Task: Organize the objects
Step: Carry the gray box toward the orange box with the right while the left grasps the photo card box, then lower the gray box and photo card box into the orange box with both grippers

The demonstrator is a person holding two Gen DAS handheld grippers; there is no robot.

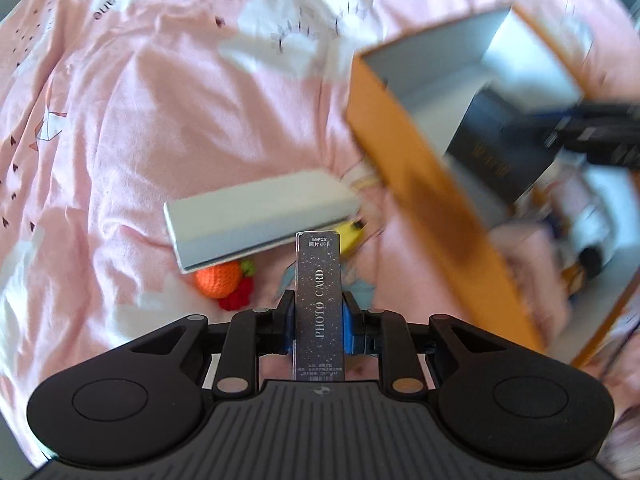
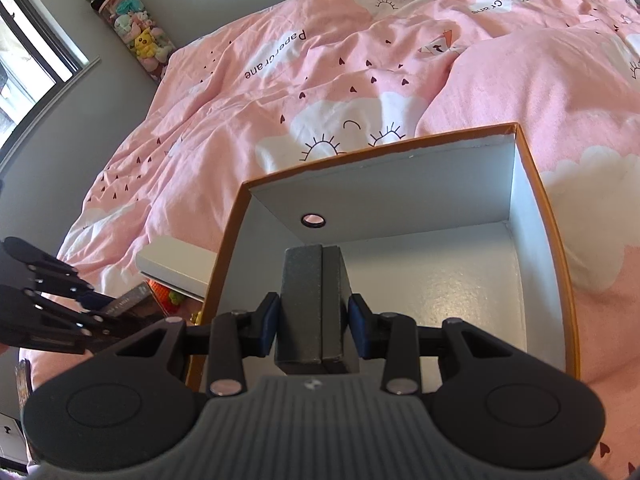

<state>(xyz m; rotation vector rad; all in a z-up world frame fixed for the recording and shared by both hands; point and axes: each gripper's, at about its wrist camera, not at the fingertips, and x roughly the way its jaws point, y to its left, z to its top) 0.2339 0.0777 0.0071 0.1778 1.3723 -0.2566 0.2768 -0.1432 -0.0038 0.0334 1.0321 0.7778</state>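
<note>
My left gripper is shut on a slim dark sparkly box labelled PHOTO CARD, held upright above the pink bedspread. My right gripper is shut on a dark grey box, which hangs inside the open orange storage box with a white interior. In the left wrist view the orange storage box is blurred at the right, with the dark grey box in it. In the right wrist view the left gripper is at the left edge, beside the storage box.
A flat white box lies on the bedspread left of the storage box. Beneath it peek a crocheted orange fruit, a red one and a yellow banana. A tube of plush toys stands by the window.
</note>
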